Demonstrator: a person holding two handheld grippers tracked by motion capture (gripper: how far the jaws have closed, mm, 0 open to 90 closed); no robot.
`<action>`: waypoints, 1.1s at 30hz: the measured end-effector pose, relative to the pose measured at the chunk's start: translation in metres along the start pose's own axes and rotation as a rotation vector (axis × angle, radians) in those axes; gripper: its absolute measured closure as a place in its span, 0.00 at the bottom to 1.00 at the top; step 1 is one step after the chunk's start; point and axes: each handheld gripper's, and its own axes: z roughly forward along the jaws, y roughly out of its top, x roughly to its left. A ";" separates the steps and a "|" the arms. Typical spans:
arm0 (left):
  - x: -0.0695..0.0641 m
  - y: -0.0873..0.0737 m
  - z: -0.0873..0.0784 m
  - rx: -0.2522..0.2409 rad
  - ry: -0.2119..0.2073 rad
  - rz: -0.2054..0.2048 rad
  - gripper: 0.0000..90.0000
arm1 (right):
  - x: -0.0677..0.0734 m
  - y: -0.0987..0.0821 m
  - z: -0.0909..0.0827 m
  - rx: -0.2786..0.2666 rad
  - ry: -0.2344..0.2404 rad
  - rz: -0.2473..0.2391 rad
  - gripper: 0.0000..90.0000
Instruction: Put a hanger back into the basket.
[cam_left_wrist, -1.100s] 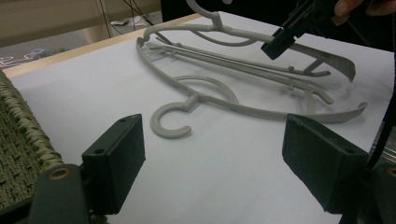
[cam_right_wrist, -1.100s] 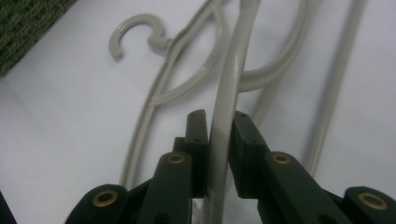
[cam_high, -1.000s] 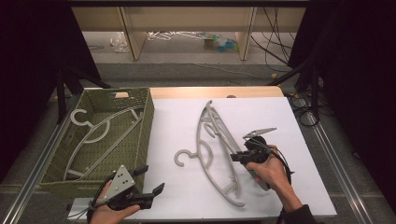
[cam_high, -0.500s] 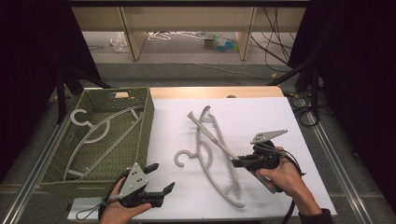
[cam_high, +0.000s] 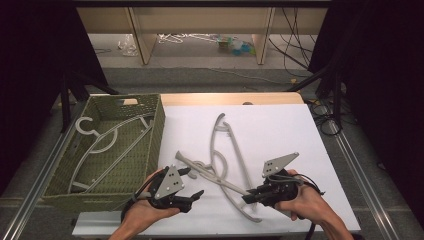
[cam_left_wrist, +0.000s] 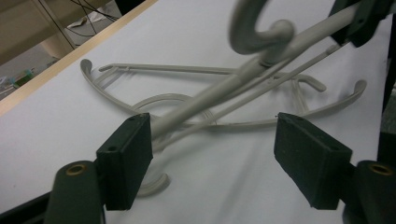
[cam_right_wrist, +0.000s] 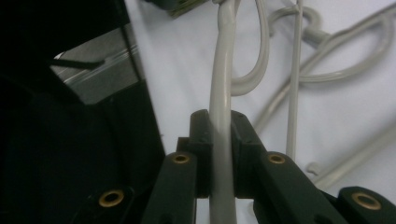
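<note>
Two claws work over a white-topped counter (cam_high: 280, 125) that takes up the middle and right of the high view. Woven olive-green rectangular basket (cam_high: 67, 172) sits at the left of that frame, its long side along the counter's white edge; one pale grey plastic hanger in the basket (cam_high: 107, 142) lies flat on its floor, hook toward the upper left.

Lifted grey plastic hanger (cam_high: 210, 175) runs slantwise across the lower middle of the high view, hook end toward the left claw, far arm toward the right claw. It crosses over a second grey plastic hanger (cam_high: 225, 145) lying flat on the counter, whose curved end points to the upper middle.

Right claw (cam_high: 252, 196), lower right of centre: jaws together, clamped on the lifted hanger's arm. The right gripper view has the grey bar pinched tight between both black pads (cam_right_wrist: 201, 140).

Left claw (cam_high: 192, 182), lower left of centre: jaws apart and just been closing; pads not pressing on anything. In the left gripper view the lifted hanger's shoulder end passes just beside the left-hand pad (cam_left_wrist: 126, 158), with a wide gap to the other pad.
</note>
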 end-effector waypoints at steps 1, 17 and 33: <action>0.001 -0.001 0.003 0.030 -0.029 0.037 0.34 | 0.005 0.001 0.002 0.012 0.013 -0.018 0.91; 0.003 0.000 0.016 0.075 -0.197 0.258 0.68 | 0.015 0.003 0.007 0.055 0.060 -0.116 0.91; -0.008 0.020 0.020 0.104 -0.205 0.348 0.85 | -0.004 0.004 -0.008 0.053 -0.089 -0.173 0.61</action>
